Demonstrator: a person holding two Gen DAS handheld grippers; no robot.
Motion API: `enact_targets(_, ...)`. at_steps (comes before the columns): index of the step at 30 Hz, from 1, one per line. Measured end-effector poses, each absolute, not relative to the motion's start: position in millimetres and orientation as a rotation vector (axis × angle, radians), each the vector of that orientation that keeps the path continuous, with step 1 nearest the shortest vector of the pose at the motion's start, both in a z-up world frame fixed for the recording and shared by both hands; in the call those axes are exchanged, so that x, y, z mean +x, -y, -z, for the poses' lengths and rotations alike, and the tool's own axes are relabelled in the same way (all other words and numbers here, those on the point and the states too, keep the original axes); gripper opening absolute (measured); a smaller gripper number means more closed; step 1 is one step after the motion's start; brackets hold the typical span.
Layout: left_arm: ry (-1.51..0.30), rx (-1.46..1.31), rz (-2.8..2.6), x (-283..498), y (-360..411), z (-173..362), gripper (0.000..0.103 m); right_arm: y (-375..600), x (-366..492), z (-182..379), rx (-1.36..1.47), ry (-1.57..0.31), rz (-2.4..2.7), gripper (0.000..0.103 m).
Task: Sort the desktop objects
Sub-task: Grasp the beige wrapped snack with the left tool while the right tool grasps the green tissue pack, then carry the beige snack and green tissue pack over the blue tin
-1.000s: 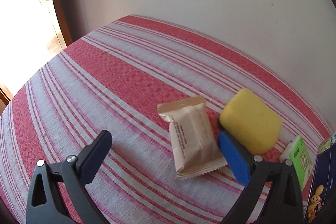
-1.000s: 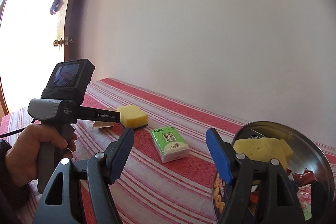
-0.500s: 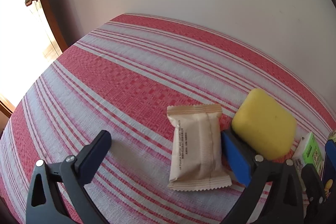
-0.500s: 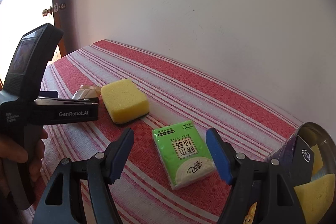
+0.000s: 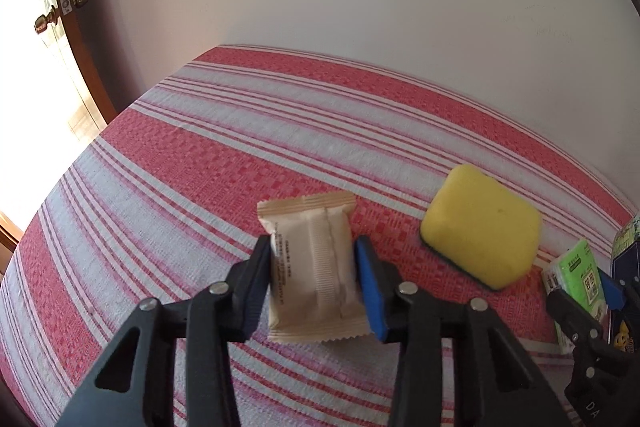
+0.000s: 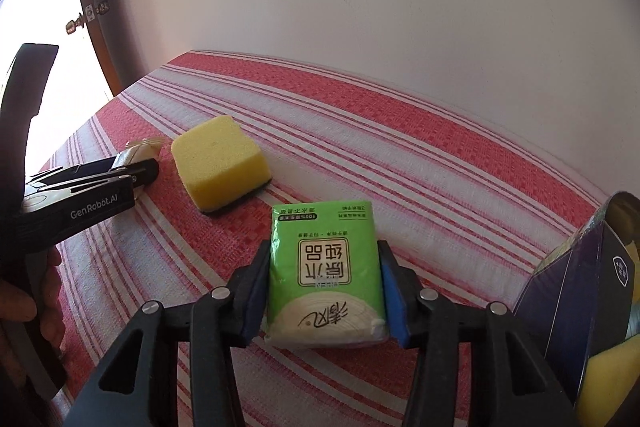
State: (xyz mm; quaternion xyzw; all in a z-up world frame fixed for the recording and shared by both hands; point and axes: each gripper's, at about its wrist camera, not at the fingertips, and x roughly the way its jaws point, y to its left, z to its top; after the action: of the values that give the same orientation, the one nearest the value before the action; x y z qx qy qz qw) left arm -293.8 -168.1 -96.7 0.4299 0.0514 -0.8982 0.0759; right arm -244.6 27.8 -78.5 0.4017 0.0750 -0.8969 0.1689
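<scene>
I have both grippers closed on their targets on the striped tablecloth (image 5: 224, 147). The left gripper (image 5: 313, 281) has just been closing, and its jaws now clamp the beige snack packet (image 5: 316, 267) across its short width; the packet lies flat near the middle of the cloth, well in from the far edge along the wall. The right gripper (image 6: 323, 285) has likewise just been closing, and its jaws now clamp the green tissue pack (image 6: 325, 267), which lies toward the right side of the cloth, near the dark box (image 6: 576, 307) at the right edge. The yellow sponge (image 5: 482, 225) rests between the two packs, untouched, just beside the right gripper as seen from the left wrist view. I judge the current step to be the grasp, with the lift and transfer to follow. Risks from this position: the snack packet is a loose, air-filled wrapper, so it may deform and slide out of the pads on lift, or its contents may be crushed if I squeeze harder. The tissue pack is soft and slick-wrapped; it may sag or rotate between the pads. Both grips sit low against the cloth, so the pads may snag the fabric and drag it, shifting the sponge. The two grippers work close together, so careless lifting paths may bring them into collision.
</scene>
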Motion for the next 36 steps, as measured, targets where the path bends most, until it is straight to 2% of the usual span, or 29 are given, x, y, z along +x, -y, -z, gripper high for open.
enact_targets(9,-0.394,1.193,2.782,-281.3,185.0,88.1,0.038,-34.2,-202.0,45.9,0.767,-0.114,2.692,0.052)
enact_targets(17,-0.278,0.938,2.853,-260.7,166.6,66.0,0.038,-27.4,-166.2,29.1,0.484,-0.213,2.819,0.052)
enact_targets(22,-0.207,0.852,2.857,-252.1,161.2,57.6,0.038,-33.5,-162.7,26.3,0.450,-0.178,2.841,0.052)
enact_targets(36,-0.207,0.807,2.863,-247.6,161.0,57.4,0.038,-29.5,-154.0,28.5,0.425,-0.145,2.892,0.052)
